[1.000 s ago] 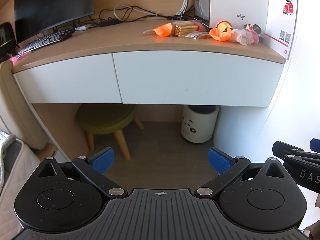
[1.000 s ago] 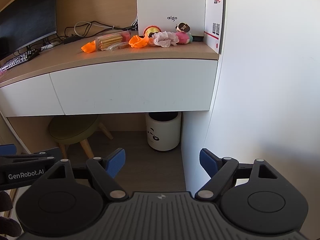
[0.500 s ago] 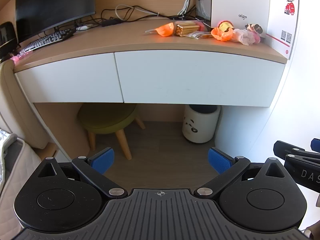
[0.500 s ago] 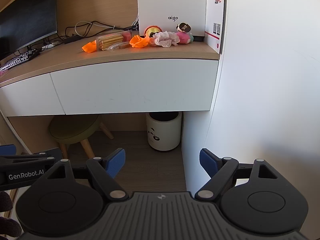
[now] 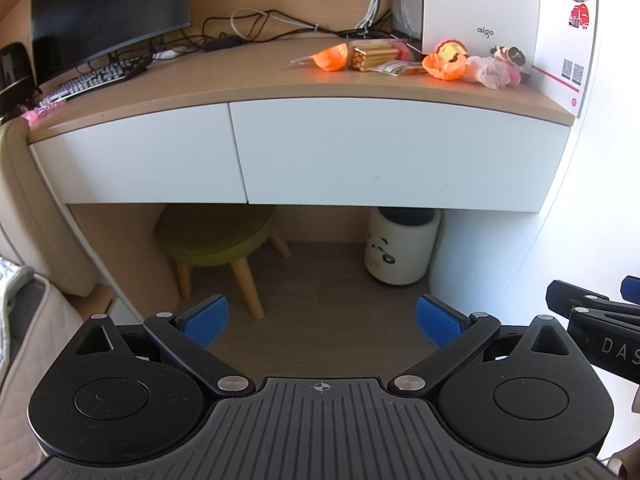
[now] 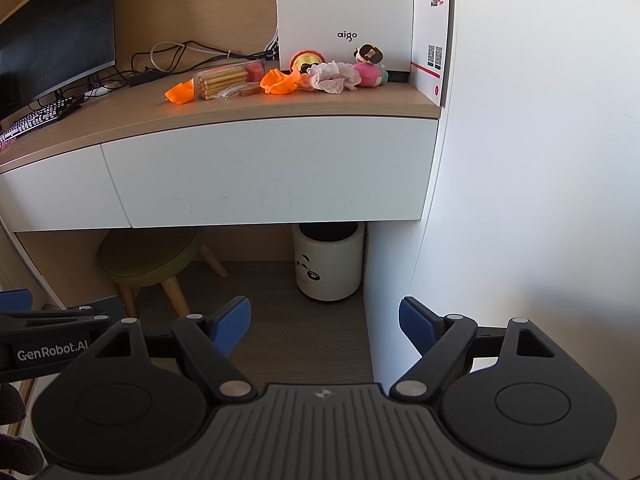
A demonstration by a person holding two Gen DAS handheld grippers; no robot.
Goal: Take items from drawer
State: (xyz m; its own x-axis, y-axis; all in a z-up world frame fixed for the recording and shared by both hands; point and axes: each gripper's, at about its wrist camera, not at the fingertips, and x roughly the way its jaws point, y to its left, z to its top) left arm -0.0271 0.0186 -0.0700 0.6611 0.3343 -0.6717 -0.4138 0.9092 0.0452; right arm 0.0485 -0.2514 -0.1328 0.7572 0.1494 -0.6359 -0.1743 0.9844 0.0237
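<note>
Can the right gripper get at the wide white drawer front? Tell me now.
Probably yes: the right gripper, jaws open and empty, faces the wide white drawer front with nothing between, though it hangs well short.

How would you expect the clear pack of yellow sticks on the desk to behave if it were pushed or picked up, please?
The pack of yellow sticks lies flat on the desk, so it would probably slide rather than tip. Its clear casing looks smooth, perhaps slippery. It seems light; the sticks inside may be brittle, though that is hard to tell.
</note>
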